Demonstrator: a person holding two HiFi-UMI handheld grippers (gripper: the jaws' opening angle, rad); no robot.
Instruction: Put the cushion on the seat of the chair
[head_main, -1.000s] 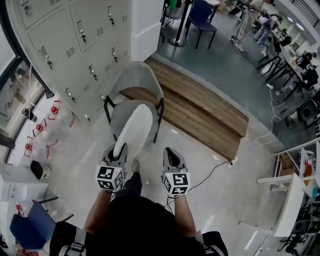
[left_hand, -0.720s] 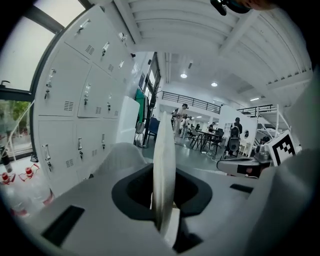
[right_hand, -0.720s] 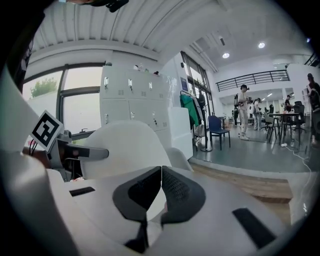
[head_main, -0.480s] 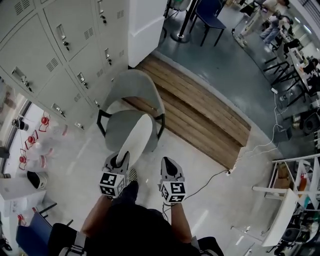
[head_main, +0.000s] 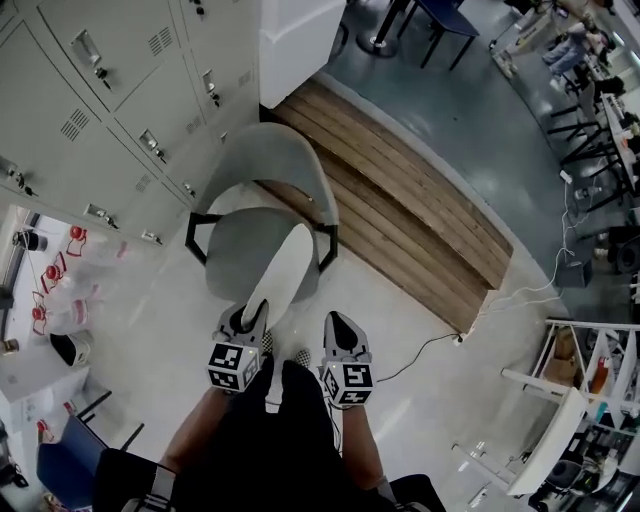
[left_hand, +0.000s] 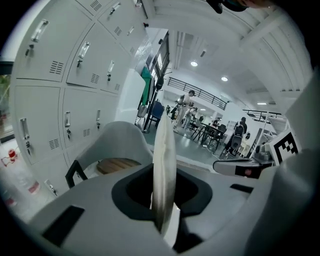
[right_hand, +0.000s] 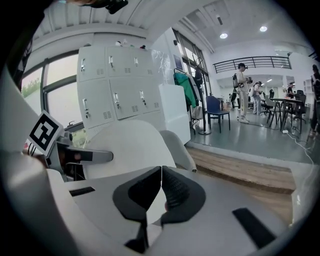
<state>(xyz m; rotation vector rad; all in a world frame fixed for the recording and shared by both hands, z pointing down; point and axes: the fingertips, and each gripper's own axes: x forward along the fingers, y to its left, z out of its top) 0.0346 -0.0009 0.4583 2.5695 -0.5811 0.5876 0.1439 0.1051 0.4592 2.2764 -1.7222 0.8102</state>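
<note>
A grey shell chair (head_main: 232, 262) stands in front of me on the pale floor. A flat white cushion (head_main: 284, 272) is held on edge, with its far end above the seat. My left gripper (head_main: 249, 318) is shut on the cushion's near end. In the left gripper view the cushion (left_hand: 164, 160) rises as a thin blade between the jaws, with the chair (left_hand: 116, 141) behind it. My right gripper (head_main: 336, 324) hovers just right of the cushion. Its jaws meet in the right gripper view (right_hand: 161, 186) with nothing between them. The cushion's broad face (right_hand: 127, 145) fills the space to its left.
Grey lockers (head_main: 110, 70) line the wall left of and behind the chair. A low wooden platform (head_main: 400, 215) runs to the right behind it, with a white cable (head_main: 500, 300) on the floor. Bottles with red caps (head_main: 60, 275) stand at the left. My legs (head_main: 270, 430) are below.
Both grippers and the cushion have moved forward and down toward the chair. The chair now lies closer, and the cushion's far end reaches over its seat. Neither gripper's state has changed.
</note>
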